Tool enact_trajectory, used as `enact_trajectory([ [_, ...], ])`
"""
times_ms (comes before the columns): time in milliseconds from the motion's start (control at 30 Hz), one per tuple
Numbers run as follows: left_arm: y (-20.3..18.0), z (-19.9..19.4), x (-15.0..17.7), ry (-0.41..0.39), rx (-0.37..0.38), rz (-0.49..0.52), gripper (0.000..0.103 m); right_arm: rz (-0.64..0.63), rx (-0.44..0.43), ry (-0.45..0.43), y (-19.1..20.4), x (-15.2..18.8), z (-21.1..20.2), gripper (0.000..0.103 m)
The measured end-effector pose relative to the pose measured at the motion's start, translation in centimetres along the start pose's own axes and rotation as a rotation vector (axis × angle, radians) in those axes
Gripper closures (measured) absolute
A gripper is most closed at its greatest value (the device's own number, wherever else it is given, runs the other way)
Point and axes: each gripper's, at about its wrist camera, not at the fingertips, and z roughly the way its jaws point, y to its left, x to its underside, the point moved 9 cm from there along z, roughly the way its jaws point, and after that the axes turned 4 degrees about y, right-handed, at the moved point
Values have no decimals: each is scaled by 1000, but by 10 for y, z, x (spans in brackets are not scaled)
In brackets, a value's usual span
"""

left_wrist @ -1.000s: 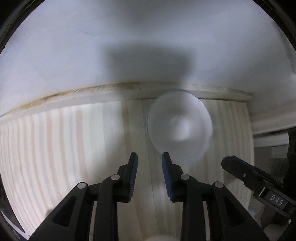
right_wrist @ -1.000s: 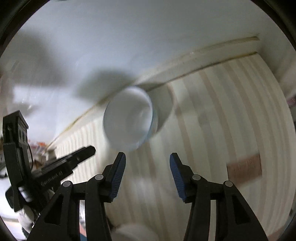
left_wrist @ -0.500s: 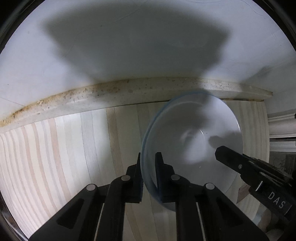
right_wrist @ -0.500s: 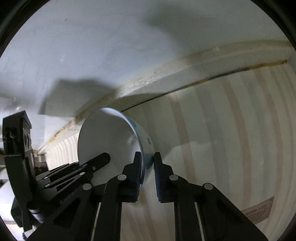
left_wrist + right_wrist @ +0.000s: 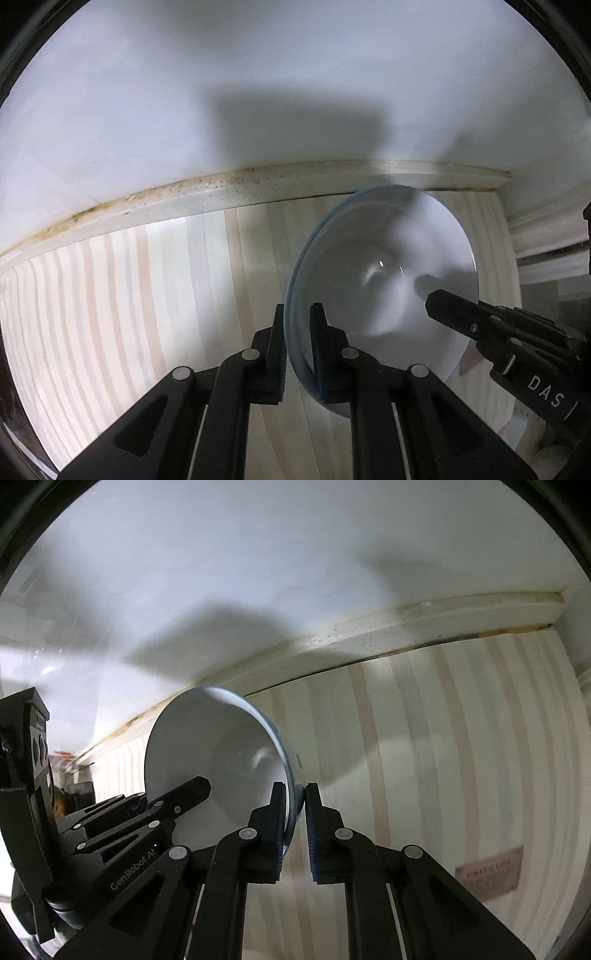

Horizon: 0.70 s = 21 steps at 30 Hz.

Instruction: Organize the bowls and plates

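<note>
A white bowl with a blue outer rim (image 5: pixel 384 280) is held over the pale striped wooden surface (image 5: pixel 129 295), near the white wall. My left gripper (image 5: pixel 298 332) is shut on its left rim. My right gripper (image 5: pixel 295 812) is shut on the opposite rim of the same bowl (image 5: pixel 214 753). Each gripper shows in the other's view: the right one at the right of the left wrist view (image 5: pixel 491 332), the left one at the lower left of the right wrist view (image 5: pixel 122 819). The bowl looks empty.
A stained white baseboard (image 5: pixel 207 192) runs along the foot of the wall (image 5: pixel 258 74) behind the bowl. A brownish label (image 5: pixel 487 871) lies on the wood at the right. White trim (image 5: pixel 546 236) stands at the far right.
One second ago both grippers were open in front of the bowl. They closed on its opposite rims and now hold it, slightly further from the wall and tilted.
</note>
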Motion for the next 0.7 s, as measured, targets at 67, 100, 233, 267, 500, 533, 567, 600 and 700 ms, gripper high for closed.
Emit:
enact_trajectory([
  [67,-5,-13,8,-15,1,12,93,-11,0,-12,4,11,-15,91],
  [100,-6,-23,16,-26,3,18,93,-18,2,-19,8,20,-23,91],
  [233,-5,-51,41,-48,9,35,93,-31,0,-39,18,50,-49,91],
  [267,-6,-60,49,-55,11,41,93,-34,2,-46,23,60,-55,91],
  [500,-1,-88,93,-67,17,65,93,-45,-8,-65,29,124,-104,91],
  [533,0,-91,102,-66,16,68,93,-49,-9,-63,30,131,-106,91],
  [567,1,-93,111,-64,16,69,93,-48,-13,-63,32,140,-108,91],
  [600,5,-95,118,-64,16,70,93,-48,-17,-62,35,149,-109,91],
  [700,4,-91,135,-58,9,76,93,-45,-26,-59,38,173,-111,91],
])
